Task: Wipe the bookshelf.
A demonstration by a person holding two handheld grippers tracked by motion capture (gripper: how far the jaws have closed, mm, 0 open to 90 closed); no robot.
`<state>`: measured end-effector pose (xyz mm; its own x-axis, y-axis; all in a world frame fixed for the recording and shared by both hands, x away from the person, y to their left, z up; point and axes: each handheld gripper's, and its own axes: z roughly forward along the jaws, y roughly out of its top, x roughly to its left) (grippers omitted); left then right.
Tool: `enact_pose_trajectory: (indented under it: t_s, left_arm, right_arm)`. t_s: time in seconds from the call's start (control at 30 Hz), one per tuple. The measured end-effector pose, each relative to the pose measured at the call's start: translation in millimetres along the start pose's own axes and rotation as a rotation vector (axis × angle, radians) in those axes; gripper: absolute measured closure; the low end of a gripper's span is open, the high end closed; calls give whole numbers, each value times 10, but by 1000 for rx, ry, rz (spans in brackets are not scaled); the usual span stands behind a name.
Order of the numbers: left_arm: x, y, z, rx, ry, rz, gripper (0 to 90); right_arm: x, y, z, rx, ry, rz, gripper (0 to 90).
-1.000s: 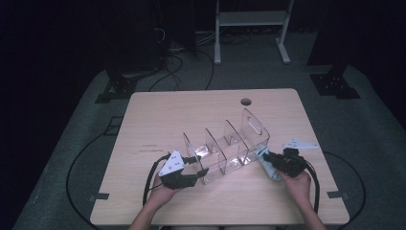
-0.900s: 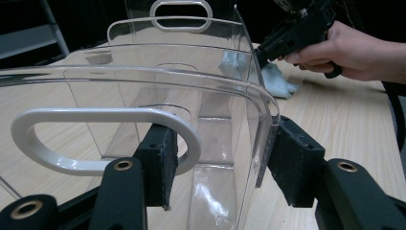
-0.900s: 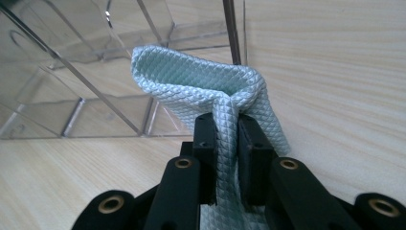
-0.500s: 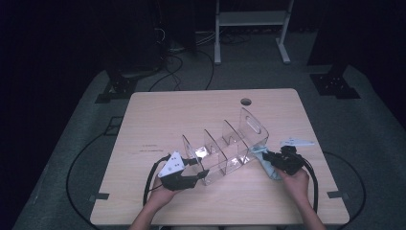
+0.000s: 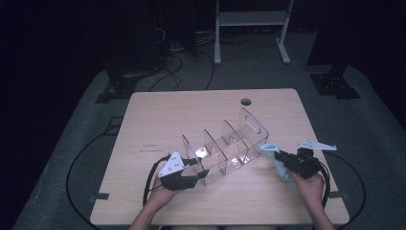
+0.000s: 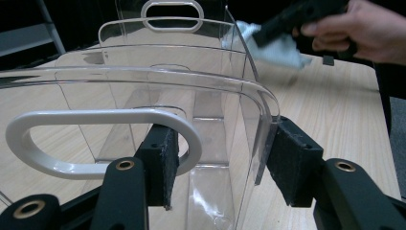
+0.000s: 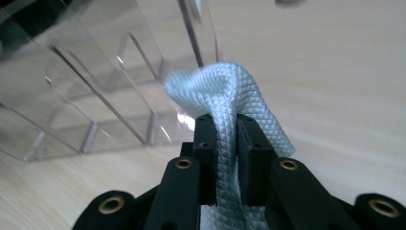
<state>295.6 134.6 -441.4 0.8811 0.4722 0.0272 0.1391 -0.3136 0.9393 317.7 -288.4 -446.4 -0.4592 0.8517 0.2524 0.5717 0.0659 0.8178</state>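
now: clear acrylic divided organizer with white-rimmed handle slots [image 5: 225, 148] lies on the light wood surface [image 5: 191, 115], slanting from near-left to far-right. left tongs [image 5: 198, 173] clenched on its near end wall; in the left gripper view one pad [image 6: 160, 163] sits inside by the handle cutout, the other outside the wall edge. right tongs [image 5: 279, 156] clamped tight on a pale blue waffle-textured cloth [image 7: 230, 91], bunched between the 2 pads.

change since 1 second back: left hand unmoved, organizer in the same spot. right hand and cloth have lifted a little; cloth now sits just beside the organizer's far end.

reading: likely a wipe-down, 1 hand bracing, the other repositioning the cloth for another pass along the clear walls.
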Motion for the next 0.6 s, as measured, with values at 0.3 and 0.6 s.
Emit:
enact_pose_trajectory:
  t_s: [0.3, 0.6]
  left_arm:
    - [-3, -5, -4, -4, -5, -2, 475]
    - [-6, -6, -8, -3, -5, -5, 478]
  right_arm:
    - [186, 264, -33, -111, 8, -31, 795]
    - [101, 51, 371, -11, -7, 5, 795]
